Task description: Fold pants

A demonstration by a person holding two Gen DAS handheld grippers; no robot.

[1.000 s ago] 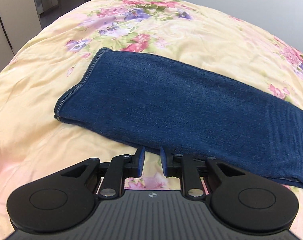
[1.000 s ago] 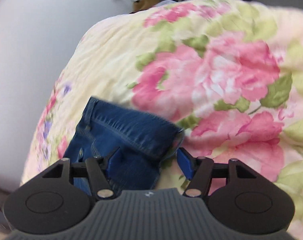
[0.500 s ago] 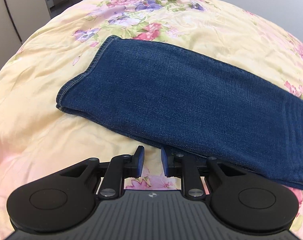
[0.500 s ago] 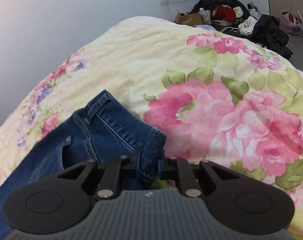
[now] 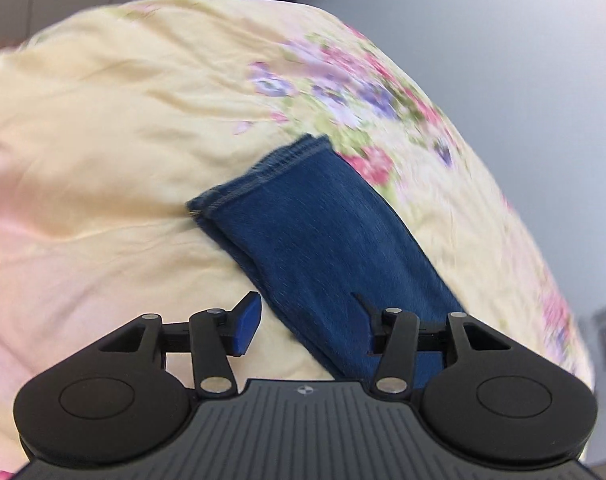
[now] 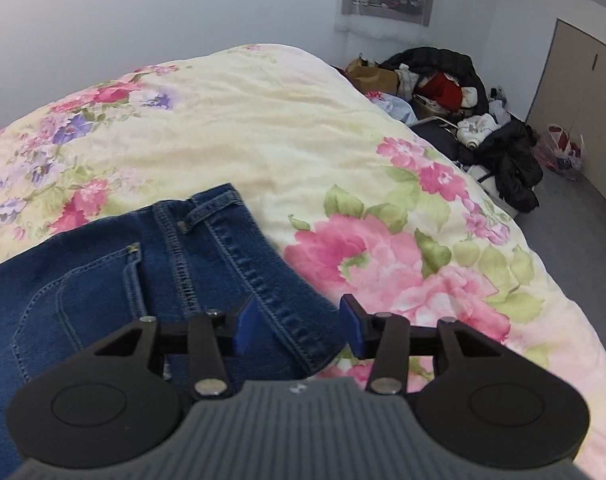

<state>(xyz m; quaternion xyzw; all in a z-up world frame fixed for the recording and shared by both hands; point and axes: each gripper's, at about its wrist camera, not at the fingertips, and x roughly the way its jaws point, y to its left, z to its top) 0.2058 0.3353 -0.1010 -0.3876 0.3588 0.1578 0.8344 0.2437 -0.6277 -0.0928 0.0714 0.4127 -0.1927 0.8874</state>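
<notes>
Jeans (image 5: 323,240) stretch lengthwise between both grippers: left gripper (image 5: 307,326) near the hem, right gripper (image 6: 297,328) straddling the waistband (image 6: 263,280), jaws apart.

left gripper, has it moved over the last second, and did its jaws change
Yes. The left gripper swung toward the hem end of the jeans, which lie on the floral duvet, and its jaws went from nearly shut to wide open astride the leg.
</notes>
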